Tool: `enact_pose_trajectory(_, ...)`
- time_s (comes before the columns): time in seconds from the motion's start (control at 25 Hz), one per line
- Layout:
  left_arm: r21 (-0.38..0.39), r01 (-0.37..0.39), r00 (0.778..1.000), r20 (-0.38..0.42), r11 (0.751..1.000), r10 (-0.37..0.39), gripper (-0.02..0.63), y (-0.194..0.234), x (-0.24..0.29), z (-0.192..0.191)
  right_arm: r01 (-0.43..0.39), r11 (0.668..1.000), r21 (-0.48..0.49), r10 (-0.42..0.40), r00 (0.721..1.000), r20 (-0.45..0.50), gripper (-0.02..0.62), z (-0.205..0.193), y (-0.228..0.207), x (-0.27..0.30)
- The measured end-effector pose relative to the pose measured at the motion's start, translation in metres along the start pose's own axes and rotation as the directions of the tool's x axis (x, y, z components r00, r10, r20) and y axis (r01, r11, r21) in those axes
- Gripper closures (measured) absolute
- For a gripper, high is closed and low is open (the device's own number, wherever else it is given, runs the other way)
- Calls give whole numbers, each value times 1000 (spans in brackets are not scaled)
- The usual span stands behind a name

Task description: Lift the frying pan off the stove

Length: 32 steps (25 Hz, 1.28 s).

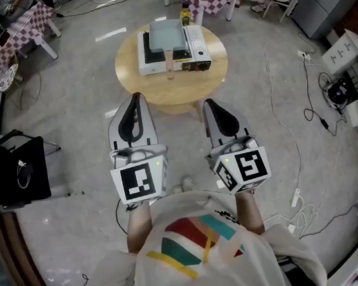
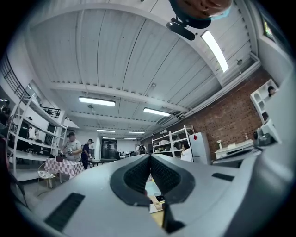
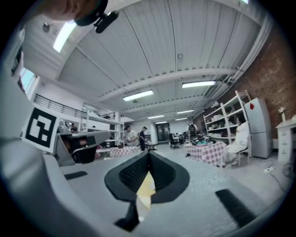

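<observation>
Sitting on stove (image 1: 197,47), frying pan (image 1: 166,36) — left tongs (image 1: 137,99), right tongs (image 1: 212,103) closed, gripper views adding shelves (image 3: 226,122)

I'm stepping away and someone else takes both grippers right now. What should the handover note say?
Left gripper: shut, empty, held in front of the body, short of the table.
Right gripper: shut, empty, beside the left one.
Frying pan: sits on the stove on the round table, its handle pointing toward you.
Done: nothing; the pan is untouched.
Left: reach in, open a gripper, probably take the handle, and lift the pan clear of the stove.
</observation>
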<state>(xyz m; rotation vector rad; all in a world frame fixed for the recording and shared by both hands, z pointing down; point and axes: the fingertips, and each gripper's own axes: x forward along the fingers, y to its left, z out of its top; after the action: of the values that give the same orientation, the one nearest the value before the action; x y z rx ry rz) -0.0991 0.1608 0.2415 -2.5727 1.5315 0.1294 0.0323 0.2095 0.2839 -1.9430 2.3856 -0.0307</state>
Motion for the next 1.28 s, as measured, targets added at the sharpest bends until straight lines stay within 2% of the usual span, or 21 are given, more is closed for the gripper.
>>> enact_pose_trajectory(0.12, -4, -31, 999, 16, 1000, 31, 600, 1, 11, 1, -75, 997, 25, 74, 996, 41, 597, 1, -3, 3)
enact_pose_trajectory(0.36, 7, -42, 999, -18, 999, 42, 600, -5, 20, -17, -41, 997, -60, 40, 999, -6, 597, -14, -20, 11)
enact_pose_trajectory(0.72, -10, -93, 995, -22, 996, 93, 600, 1, 30, -32, -57, 998, 18, 57, 998, -13, 597, -23, -41, 20)
enact_pose_trajectory(0.84, -16, -102, 995, -18, 995, 102, 600, 5, 42, -35, -37, 999, 38, 38, 999, -23, 597, -26, -53, 30)
enact_pose_trajectory(0.96, -20, -93, 996, -17, 995, 92, 600, 9, 56, -38, 0, 1000, -1, 0, 1000, -29, 597, -29, -62, 43)
enact_pose_trajectory(1.12, -34, -70, 997, -20, 997, 70, 600, 13, 78, -47, 8, 998, -57, -11, 998, -56, 597, -37, -66, 60)
enact_pose_trajectory(1.28, -31, -38, 999, -37, 999, 36, 600, 19, 106, -64, 3, 998, -60, -7, 997, -74, 597, -46, -73, 87)
